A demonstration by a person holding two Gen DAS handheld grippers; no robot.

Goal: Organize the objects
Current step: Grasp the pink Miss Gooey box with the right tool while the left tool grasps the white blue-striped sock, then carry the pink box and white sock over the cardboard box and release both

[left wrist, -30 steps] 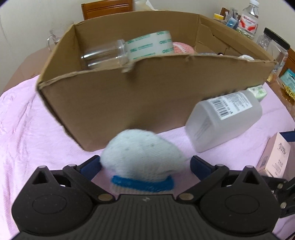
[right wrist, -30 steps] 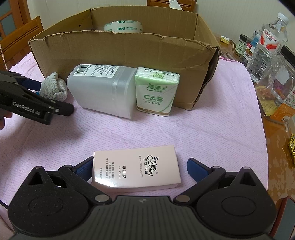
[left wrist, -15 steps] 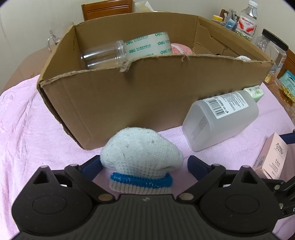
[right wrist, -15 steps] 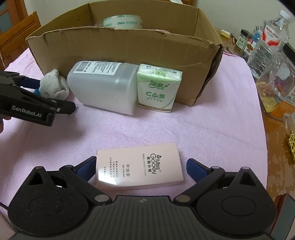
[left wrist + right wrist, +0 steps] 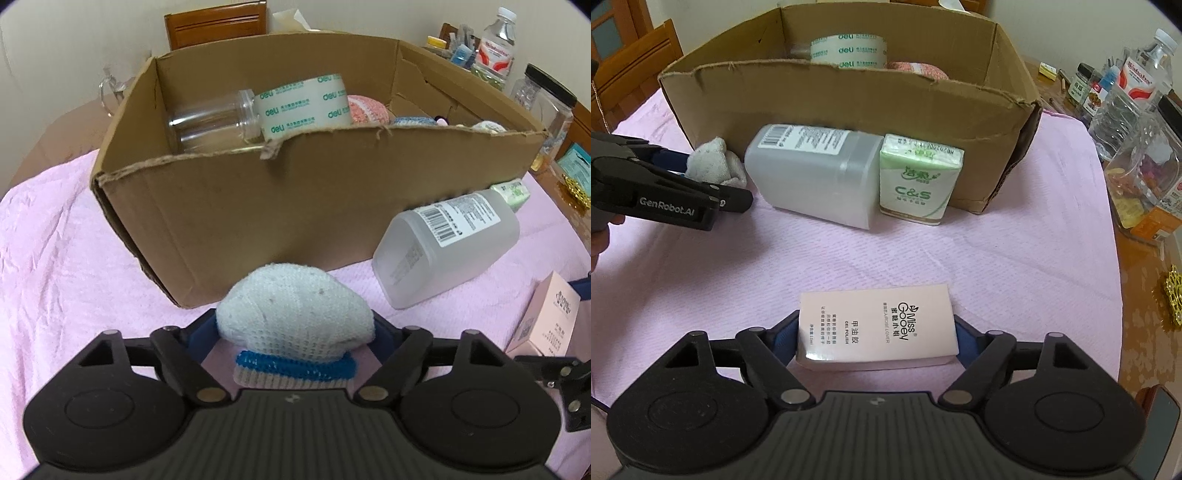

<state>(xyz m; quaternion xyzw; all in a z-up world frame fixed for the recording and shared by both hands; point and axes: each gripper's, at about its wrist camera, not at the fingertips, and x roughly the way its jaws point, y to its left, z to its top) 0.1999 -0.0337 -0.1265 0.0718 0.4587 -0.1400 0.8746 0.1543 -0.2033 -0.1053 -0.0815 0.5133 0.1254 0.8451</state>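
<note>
Gripping on both sides: my left gripper [image 5: 295, 328] has its jaws clamped on a white knitted hat [image 5: 295, 317] with a blue band, and my right gripper [image 5: 877, 332] has its jaws pressed against the two short ends of a pink gel polish box [image 5: 875, 326]. Both items sit low over the pink cloth [image 5: 997, 258] covering the table.

Just beyond the hat stands the near wall of an open cardboard box [image 5: 258, 206]. Inside it I can see a clear plastic jar [image 5: 210, 122] lying on its side, a roll of tape [image 5: 303, 105] touching the jar's mouth, and something pink and knitted [image 5: 367, 109] to the right of the tape.

From the right wrist view, a translucent bottle [image 5: 812, 173] lies on its side against the box's outer wall, with a green tissue pack [image 5: 919, 181] standing just beside it on the right. The hat shows there at far left, just beside the bottle's base.

At the far right edge of the table, off the cloth, stand water bottles [image 5: 1141, 81] and jars [image 5: 1145, 173].
</note>
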